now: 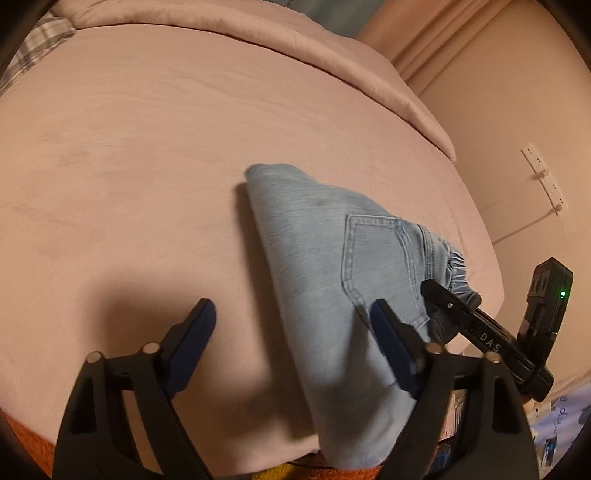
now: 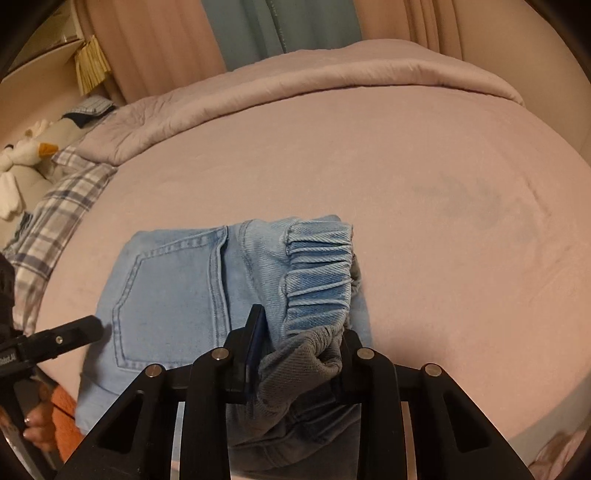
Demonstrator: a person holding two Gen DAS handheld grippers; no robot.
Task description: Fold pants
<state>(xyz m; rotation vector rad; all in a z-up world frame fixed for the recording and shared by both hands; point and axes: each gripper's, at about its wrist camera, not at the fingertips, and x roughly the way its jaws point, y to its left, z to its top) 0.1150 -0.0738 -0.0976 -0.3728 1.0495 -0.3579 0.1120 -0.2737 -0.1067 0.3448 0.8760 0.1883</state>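
Nearest my right wrist camera, my right gripper (image 2: 295, 354) is pinching the grey inner side of the elastic waistband (image 2: 317, 280); its jaws are drawn close with the gathered cloth bunched between them, and the right finger is largely hidden behind that cloth. Just beyond, the pants (image 2: 173, 280) are lying folded into a compact light-blue denim bundle on the bed (image 2: 424, 192), back pocket (image 2: 166, 295) facing up and the ribbed waistband standing up at the bundle's right side; the near end of the bundle is hanging over the bed's front edge.

From the left wrist camera, my left gripper (image 1: 291, 332) is hovering with its jaws spread wide and nothing between them; the left blue pad (image 1: 192, 339) is showing over bare pink sheet, the right pad (image 1: 391, 350) is overlapping the denim, and I cannot tell whether it is touching.

Further off, a plaid pillow (image 2: 55, 218) and a white plush toy (image 2: 22, 155) are sitting at the bed's left side; a folded-back comforter (image 2: 332, 77) is lying along the far edge; pink and blue curtains (image 2: 266, 29) are hanging behind it.
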